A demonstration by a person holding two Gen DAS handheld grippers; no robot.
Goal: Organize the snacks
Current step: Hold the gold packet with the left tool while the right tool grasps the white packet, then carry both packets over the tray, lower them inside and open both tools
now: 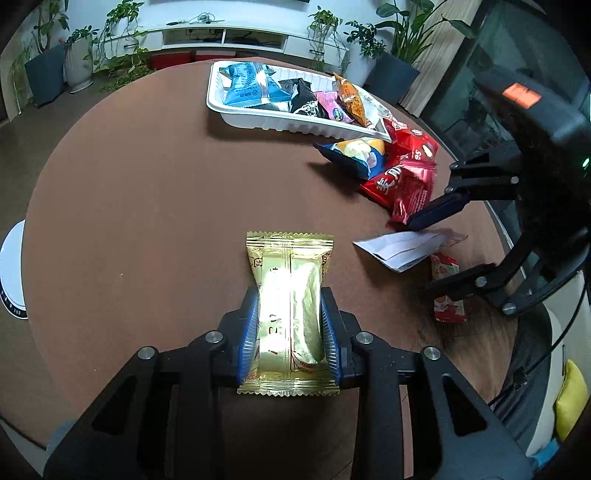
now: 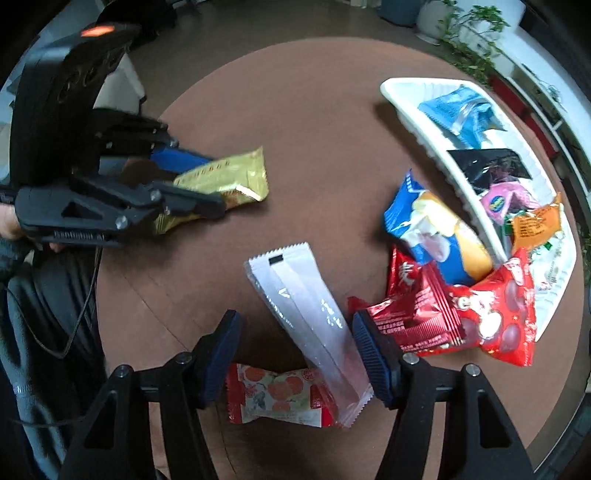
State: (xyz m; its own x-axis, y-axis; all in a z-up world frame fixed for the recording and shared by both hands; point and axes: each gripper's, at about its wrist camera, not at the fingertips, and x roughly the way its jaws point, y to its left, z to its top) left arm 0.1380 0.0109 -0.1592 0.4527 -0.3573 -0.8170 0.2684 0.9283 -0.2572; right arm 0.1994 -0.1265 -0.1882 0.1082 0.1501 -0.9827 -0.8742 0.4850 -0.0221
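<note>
My left gripper [image 1: 289, 325] is shut on a gold snack packet [image 1: 290, 295] and holds it over the brown round table [image 1: 147, 184]; the packet also shows in the right wrist view [image 2: 229, 181]. My right gripper [image 2: 295, 343] is open around a white-silver packet [image 2: 306, 325] that lies over a red fruit-print packet [image 2: 275, 395]. A white tray [image 1: 258, 118] at the far side holds several snacks. Red packets [image 2: 443, 314] and a blue-yellow packet [image 2: 436, 229] lie beside the tray [image 2: 461, 192].
A white round object [image 1: 13, 269] sits off the table's left edge. Potted plants [image 1: 48, 70] and a white cabinet [image 1: 229, 35] stand beyond the table. The person's body is at the near side [image 2: 37, 314].
</note>
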